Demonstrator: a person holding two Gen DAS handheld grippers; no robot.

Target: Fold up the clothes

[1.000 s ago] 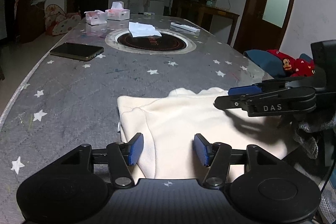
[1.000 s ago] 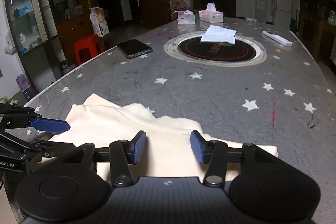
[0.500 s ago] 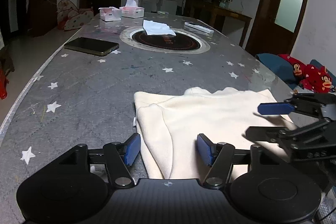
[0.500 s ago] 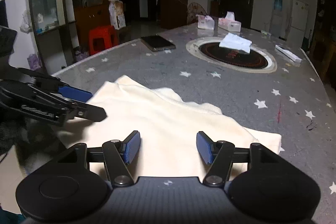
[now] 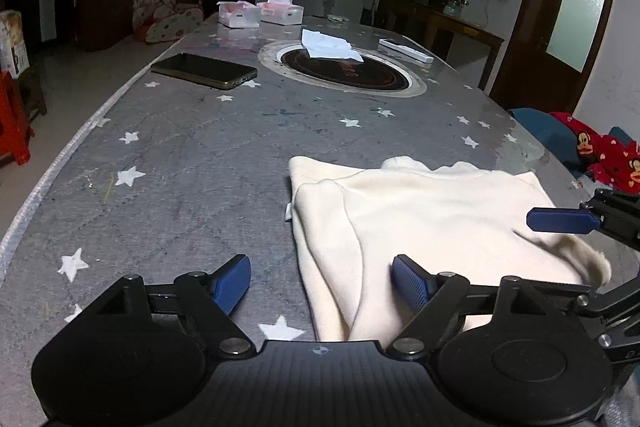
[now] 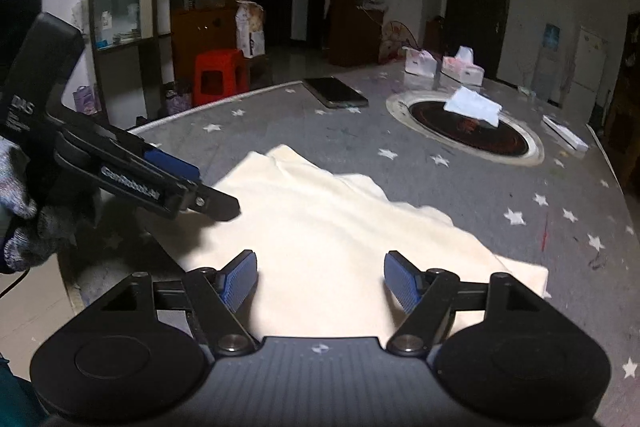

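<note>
A cream garment (image 5: 420, 215) lies folded flat on the grey star-patterned table (image 5: 208, 155); it also shows in the right wrist view (image 6: 320, 227). My left gripper (image 5: 320, 283) is open and empty, low over the garment's near left edge. My right gripper (image 6: 320, 279) is open and empty, just above the garment's near side. The right gripper's blue fingertips (image 5: 560, 221) show at the right edge of the left wrist view. The left gripper's fingers (image 6: 176, 183) show at the left of the right wrist view, over the garment's left corner.
A phone (image 5: 204, 70), a round inset hotplate (image 5: 346, 73) with a white cloth (image 5: 330, 45), two tissue boxes (image 5: 260, 14) and a white remote (image 5: 406, 50) lie farther along the table. Red and blue clothes (image 5: 592, 151) sit off the right edge. A red stool (image 6: 220, 75) stands beyond the table.
Both grippers have drawn back and apart from the garment's middle toward its near edge. The jaws stay open. The garment lies as before.
</note>
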